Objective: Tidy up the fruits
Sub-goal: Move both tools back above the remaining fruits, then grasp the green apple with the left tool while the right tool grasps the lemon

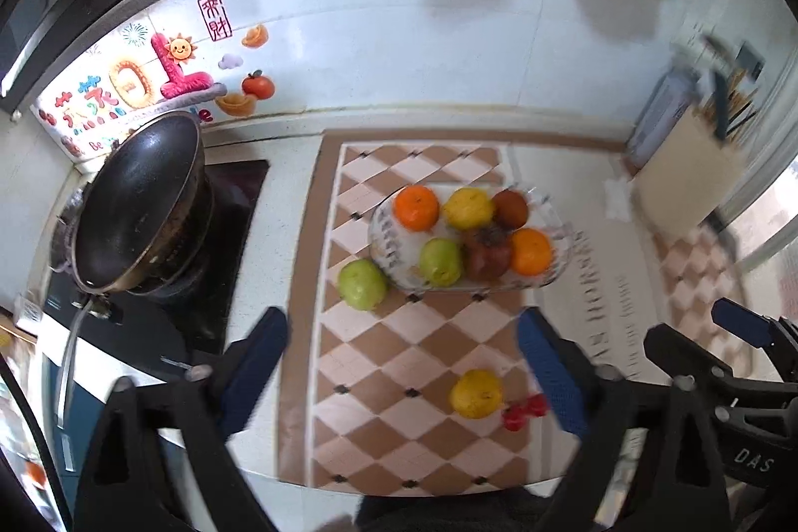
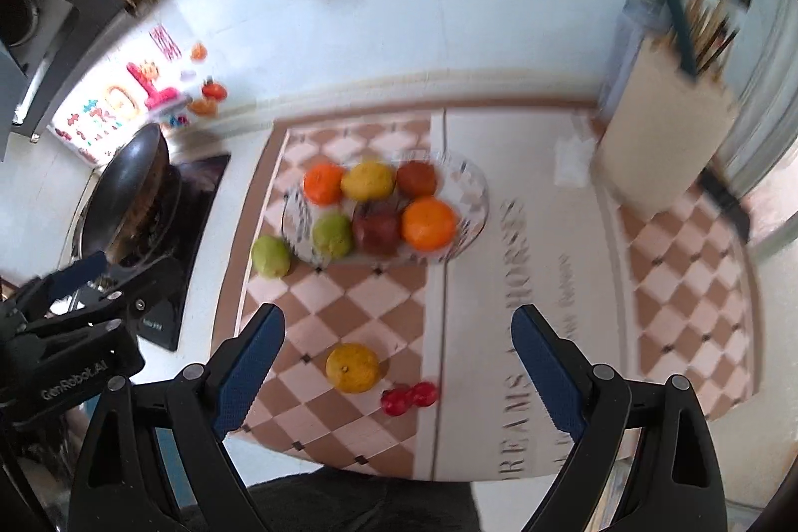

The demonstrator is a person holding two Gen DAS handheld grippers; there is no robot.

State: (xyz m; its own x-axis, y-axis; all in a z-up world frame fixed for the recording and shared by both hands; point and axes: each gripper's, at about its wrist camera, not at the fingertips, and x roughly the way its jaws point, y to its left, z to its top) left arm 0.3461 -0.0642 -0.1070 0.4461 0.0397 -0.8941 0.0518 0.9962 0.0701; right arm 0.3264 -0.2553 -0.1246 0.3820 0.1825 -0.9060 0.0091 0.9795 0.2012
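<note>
A clear glass plate [image 1: 386, 245] on the checkered mat holds several fruits: two oranges, a yellow one, a green one and two dark red-brown ones. It also shows in the right wrist view [image 2: 476, 193]. A green fruit [image 1: 362, 284] lies on the mat just left of the plate. A yellow fruit [image 1: 476, 393] and small red fruits [image 1: 523, 412] lie near the mat's front edge. My left gripper [image 1: 401, 375] is open and empty above the front of the mat. My right gripper [image 2: 399, 372] is open and empty, with the yellow fruit [image 2: 352, 367] and the red fruits [image 2: 409, 397] between its fingers in view.
A black wok [image 1: 137, 203] sits on the stove at the left. A knife block with utensils [image 1: 686, 173] stands at the back right by a window. The white tiled wall runs behind. The counter's front edge is close below both grippers.
</note>
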